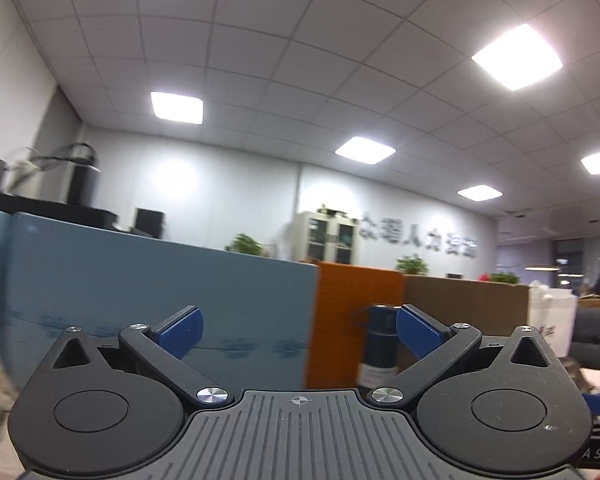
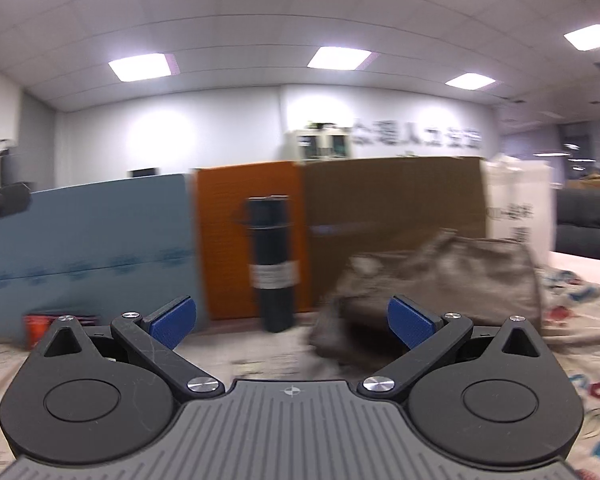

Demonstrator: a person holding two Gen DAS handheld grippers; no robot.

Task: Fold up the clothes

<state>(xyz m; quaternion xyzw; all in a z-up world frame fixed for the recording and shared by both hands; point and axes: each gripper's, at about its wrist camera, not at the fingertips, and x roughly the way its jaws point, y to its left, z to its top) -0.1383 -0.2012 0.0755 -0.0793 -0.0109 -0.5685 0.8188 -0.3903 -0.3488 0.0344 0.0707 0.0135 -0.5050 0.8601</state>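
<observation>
My left claw [image 1: 299,330] is spread wide, its two blue pads far apart and gripping nothing; it is tilted up toward the ceiling and the panels at the back. My right claw [image 2: 292,320] is just as wide apart and also empty, touching nothing. Ahead of it, to the right, one crumpled grey-brown garment [image 2: 440,280] lies in a heap on the table [image 2: 260,356], on a patterned cloth [image 2: 580,320]; the picture is blurred. One dark cylindrical bottle [image 2: 274,264] stands upright to the garment's left, in front of the orange panel [image 2: 220,240]. Behind stand three panels side by side: one blue [image 2: 92,240], one orange, one brown [image 2: 392,208]. One white bag [image 2: 520,208] stands past the brown one.
</observation>
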